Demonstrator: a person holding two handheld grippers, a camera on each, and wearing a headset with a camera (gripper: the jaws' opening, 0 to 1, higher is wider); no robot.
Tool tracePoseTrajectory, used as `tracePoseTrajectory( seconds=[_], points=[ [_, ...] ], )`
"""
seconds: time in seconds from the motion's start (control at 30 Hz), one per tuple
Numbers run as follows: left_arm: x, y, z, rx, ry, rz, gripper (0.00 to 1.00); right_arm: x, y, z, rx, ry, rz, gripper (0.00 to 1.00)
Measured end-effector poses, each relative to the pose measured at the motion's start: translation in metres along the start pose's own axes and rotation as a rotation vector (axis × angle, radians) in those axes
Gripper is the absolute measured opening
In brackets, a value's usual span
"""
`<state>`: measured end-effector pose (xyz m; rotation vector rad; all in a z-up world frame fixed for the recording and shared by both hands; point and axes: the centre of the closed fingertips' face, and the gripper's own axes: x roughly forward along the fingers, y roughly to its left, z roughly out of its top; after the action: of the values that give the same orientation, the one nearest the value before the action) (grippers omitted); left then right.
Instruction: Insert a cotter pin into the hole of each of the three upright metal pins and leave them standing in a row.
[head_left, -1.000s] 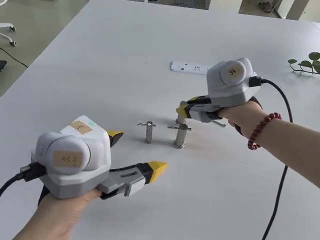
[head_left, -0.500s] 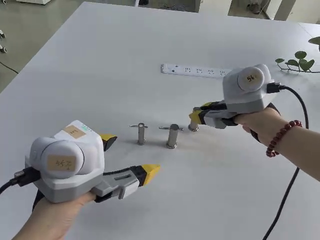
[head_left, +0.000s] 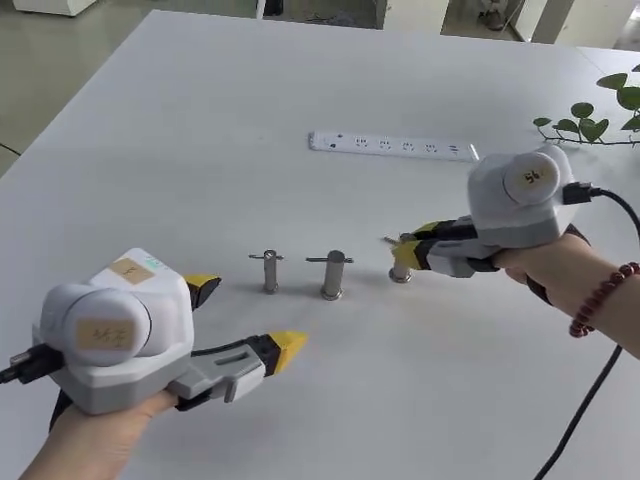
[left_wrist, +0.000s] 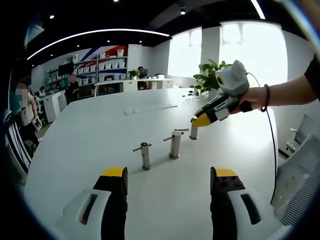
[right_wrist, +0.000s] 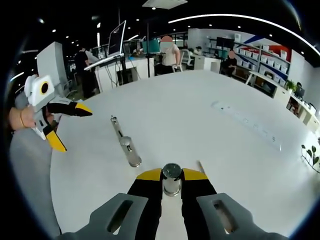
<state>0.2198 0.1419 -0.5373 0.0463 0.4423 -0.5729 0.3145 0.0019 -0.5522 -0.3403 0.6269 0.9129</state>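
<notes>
Third short silver metal pin (right_wrist: 171, 175) stands at the right end of the row on the white table (head_left: 200, 150), pinched by the yellow-tipped right gripper (head_left: 411, 249). The two other silver pins (head_left: 270, 271) (head_left: 332, 276) already carry cotter pins. Looks like the last pin; next, let go gently. The right gripper view shows the jaws touching both of its sides, which the head view hides. Yellow-tipped left gripper (left_wrist: 169, 174) is spread, empty.
</notes>
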Motion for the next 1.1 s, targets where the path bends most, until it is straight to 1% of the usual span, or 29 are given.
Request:
tracePoseTrajectory(
  seconds=[0.03,0.13,0.47,0.53,0.67,0.77,0.83,1.03,1.1],
  points=[
    [0.000,0.000,0.000,0.000,0.000,0.000,0.66,0.000,0.002,-0.001,0.016,-0.002,0.010,0.08],
    [0.000,-0.001,0.000,0.003,0.001,-0.002,0.66,0.000,0.007,-0.004,0.024,-0.006,0.018,0.08],
    [-0.002,-0.001,0.000,0.005,-0.002,-0.002,0.66,0.000,0.031,-0.006,-0.012,-0.008,0.067,0.08],
    [-0.002,-0.002,0.001,0.006,-0.003,-0.002,0.66,0.001,0.036,-0.005,-0.030,-0.005,0.074,0.08],
    [-0.002,-0.001,0.001,0.006,-0.006,-0.001,0.66,0.003,0.046,-0.004,-0.028,-0.013,0.096,0.08],
    [-0.003,-0.001,0.002,0.008,-0.009,0.002,0.66,0.006,0.054,-0.002,-0.042,-0.016,0.109,0.08],
    [-0.004,-0.001,0.002,0.006,-0.010,0.004,0.66,0.007,0.054,-0.003,-0.043,-0.019,0.118,0.08],
    [-0.005,0.000,0.002,0.006,-0.010,0.010,0.66,0.012,0.071,0.000,-0.065,-0.018,0.139,0.08],
    [-0.006,0.000,0.003,0.007,-0.010,0.011,0.66,0.013,0.074,0.001,-0.064,-0.021,0.145,0.08]
  ],
)
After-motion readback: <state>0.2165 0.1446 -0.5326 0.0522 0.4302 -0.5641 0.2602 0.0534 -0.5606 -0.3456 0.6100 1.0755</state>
